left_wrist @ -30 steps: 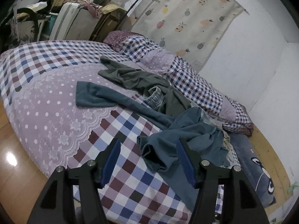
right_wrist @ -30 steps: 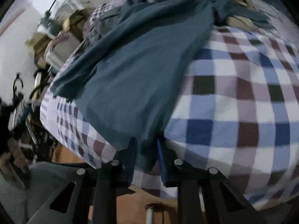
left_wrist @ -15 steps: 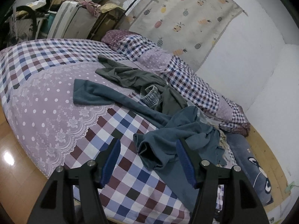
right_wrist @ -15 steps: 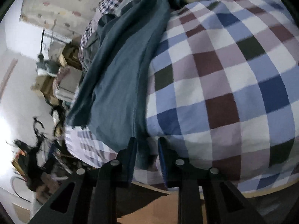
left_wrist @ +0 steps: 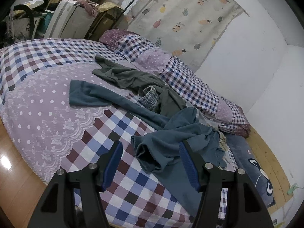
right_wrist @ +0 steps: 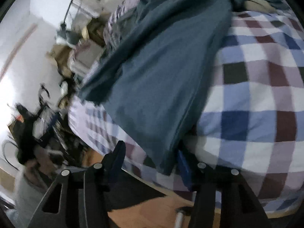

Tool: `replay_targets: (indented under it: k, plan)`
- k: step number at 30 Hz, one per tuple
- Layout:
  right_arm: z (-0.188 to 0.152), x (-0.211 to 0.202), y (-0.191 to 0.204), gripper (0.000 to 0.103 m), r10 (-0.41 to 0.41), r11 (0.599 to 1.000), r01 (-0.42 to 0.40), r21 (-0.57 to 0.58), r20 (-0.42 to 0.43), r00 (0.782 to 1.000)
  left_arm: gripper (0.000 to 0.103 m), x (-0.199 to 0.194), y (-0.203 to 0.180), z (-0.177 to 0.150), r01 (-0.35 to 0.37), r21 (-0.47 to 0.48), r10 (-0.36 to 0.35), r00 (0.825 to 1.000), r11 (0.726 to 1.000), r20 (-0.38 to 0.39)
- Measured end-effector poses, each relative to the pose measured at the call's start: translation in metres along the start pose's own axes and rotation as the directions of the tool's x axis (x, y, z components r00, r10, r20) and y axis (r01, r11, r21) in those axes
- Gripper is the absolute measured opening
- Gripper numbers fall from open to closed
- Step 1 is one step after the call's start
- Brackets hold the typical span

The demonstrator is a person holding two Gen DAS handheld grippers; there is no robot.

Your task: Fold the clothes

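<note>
A teal garment (left_wrist: 171, 133) lies crumpled on the checked bed cover (left_wrist: 117, 131), one long part stretching away to the left. A dark green garment (left_wrist: 129, 77) is spread behind it, with a grey ribbed piece (left_wrist: 150, 96) on top. My left gripper (left_wrist: 150, 155) hangs open above the near bed edge, the teal bundle showing between its blue pads. In the right wrist view the teal garment (right_wrist: 161, 66) drapes over the bed edge. My right gripper (right_wrist: 151, 157) is open, and the garment's hem hangs loose between its fingers.
Checked pillows (left_wrist: 133, 43) line the far side under a pineapple-print curtain (left_wrist: 182, 13). Boxes and a suitcase (left_wrist: 64, 19) are stacked at the back left. A blue cushion (left_wrist: 254, 165) lies on the wooden floor (left_wrist: 17, 180) at right. Dark clutter (right_wrist: 38, 125) stands beside the bed.
My right gripper was shut on the teal garment's hem; now its fingers stand wide apart and the hem is released. The left gripper stays open and has shifted only slightly.
</note>
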State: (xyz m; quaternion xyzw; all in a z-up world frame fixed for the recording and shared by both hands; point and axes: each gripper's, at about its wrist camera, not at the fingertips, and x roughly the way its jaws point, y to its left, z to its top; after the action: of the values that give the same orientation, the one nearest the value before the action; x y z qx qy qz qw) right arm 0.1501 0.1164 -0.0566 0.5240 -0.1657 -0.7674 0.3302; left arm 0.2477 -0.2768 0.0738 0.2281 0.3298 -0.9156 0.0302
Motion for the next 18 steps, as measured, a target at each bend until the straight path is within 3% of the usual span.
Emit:
replay_targets:
  k: [2,5,12,18]
  plan:
    - [0.000,0.005,-0.002,0.040,-0.041,0.999,0.041,-0.011,-0.008,0.999,0.066,0.001,-0.002,0.000,0.002,0.006,-0.002,1.000,1.000,-0.004]
    - [0.002,-0.003,-0.005,0.004,-0.073,0.997,0.073,-0.007,0.016,0.997,0.066,0.004,-0.006,-0.001,0.004,0.020,-0.004,1.000,1.000,-0.015]
    - [0.007,-0.072,-0.008,0.004,-0.104,0.994,0.109,-0.024,0.158,0.982,0.066,0.015,-0.014,-0.002,0.026,0.016,-0.026,0.999,1.000,-0.043]
    - [0.004,-0.164,-0.065,0.003,-0.189,0.976,0.144,0.164,0.300,0.935,0.066,0.025,-0.019,-0.004,0.068,-0.027,-0.070,0.996,0.997,-0.054]
